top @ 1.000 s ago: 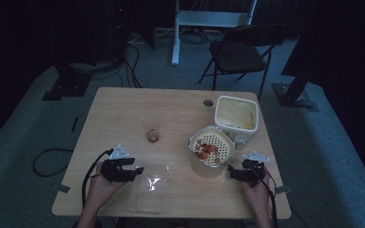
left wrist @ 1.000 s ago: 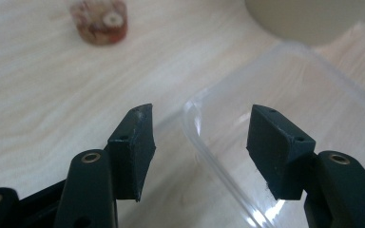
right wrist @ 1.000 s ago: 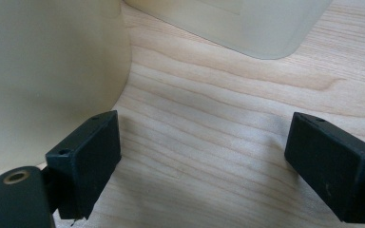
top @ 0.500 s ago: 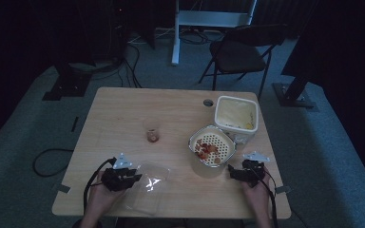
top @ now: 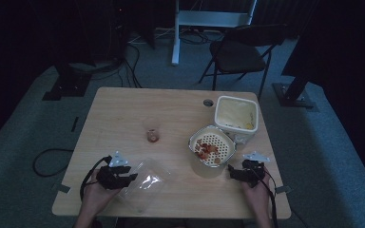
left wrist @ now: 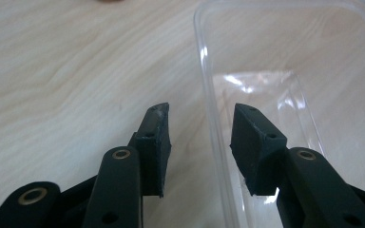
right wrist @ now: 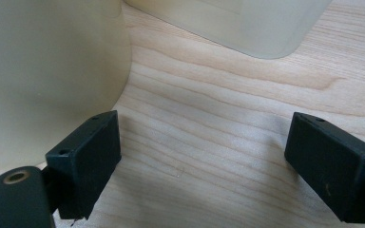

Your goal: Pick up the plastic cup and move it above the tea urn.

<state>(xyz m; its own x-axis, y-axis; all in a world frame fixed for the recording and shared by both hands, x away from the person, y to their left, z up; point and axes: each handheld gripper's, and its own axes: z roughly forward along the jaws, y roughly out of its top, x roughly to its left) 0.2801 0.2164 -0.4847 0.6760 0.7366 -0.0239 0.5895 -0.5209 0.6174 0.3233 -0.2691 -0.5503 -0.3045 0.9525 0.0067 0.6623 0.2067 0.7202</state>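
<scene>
Straddling clear tray [left wrist: 261, 95] rim, left claw [left wrist: 200, 128] partly parted, right claw [right wrist: 204, 156] wide, empty, beside cream tub [right wrist: 47, 71].

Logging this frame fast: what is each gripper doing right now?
Left gripper: open, jaws straddling the rim of the clear plastic container, not clamped.
Right gripper: open wide, holding nothing, beside the round tub.
</scene>
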